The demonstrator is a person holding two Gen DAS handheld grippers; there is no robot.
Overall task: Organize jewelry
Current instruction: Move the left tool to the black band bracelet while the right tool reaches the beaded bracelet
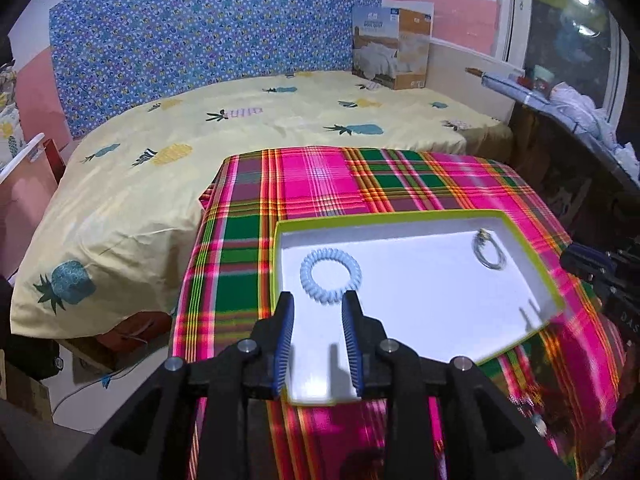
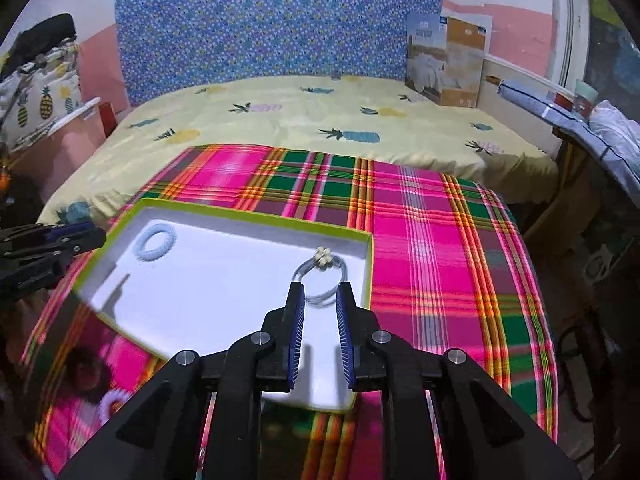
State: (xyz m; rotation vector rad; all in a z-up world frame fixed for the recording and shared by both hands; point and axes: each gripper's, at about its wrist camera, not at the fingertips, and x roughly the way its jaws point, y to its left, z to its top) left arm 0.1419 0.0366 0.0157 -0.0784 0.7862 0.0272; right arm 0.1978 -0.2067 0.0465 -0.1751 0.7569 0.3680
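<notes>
A shallow white box [image 1: 416, 280] with a lime-green rim sits on a table draped in a pink and green plaid cloth [image 1: 320, 188], with a bed in pineapple sheets [image 1: 240, 128] beyond it. The left gripper [image 1: 318, 300] hovers over the near left part of the box, its blue pads parted with nothing between them; a pale blue spiral hair tie [image 1: 330, 273] lies just beyond its tips. The right gripper [image 2: 321, 292] hangs over the box's right side, likewise open and empty, a clear bracelet with a flower charm [image 2: 320, 276] lying just past its tips near the far right corner.
</notes>
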